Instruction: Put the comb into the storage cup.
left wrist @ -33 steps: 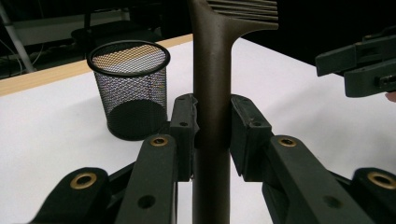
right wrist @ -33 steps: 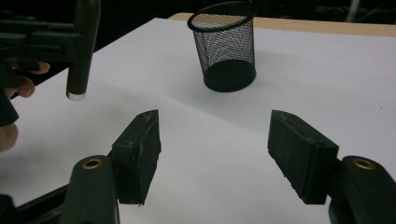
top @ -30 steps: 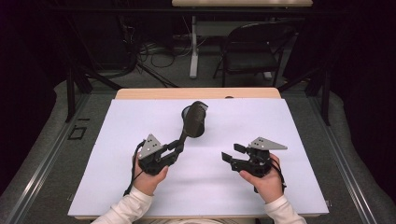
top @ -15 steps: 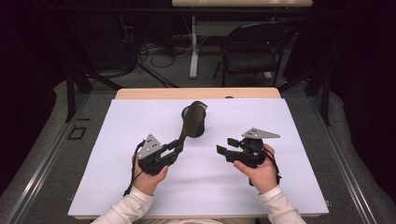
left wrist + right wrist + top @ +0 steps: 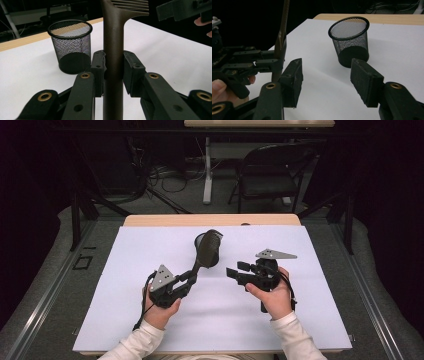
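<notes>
A brown slotted spatula point(image 5: 209, 249) stands tilted up from my left gripper point(image 5: 191, 276), which is shut on its handle point(image 5: 113, 50). The slotted head hangs over a black mesh cup point(image 5: 71, 47) at the table's far middle and hides most of the cup point(image 5: 198, 239) from above. My right gripper point(image 5: 232, 270) is held off the table to the right of the spatula, pointing left at it. Its jaws have just been closing a little but stand open point(image 5: 325, 80) with nothing between them. In the right gripper view, the handle point(image 5: 282, 32) and the left gripper point(image 5: 272, 63) are at the left, with the cup point(image 5: 350, 42) ahead.
A white sheet point(image 5: 125, 285) covers the table, with a wooden edge point(image 5: 165, 220) at the far side. A dark chair point(image 5: 270, 175) and cables lie beyond the table. Bare sheet lies on both sides of the hands.
My right gripper has moved left towards the spatula and risen slightly. The left gripper and the spatula have stayed in place.
</notes>
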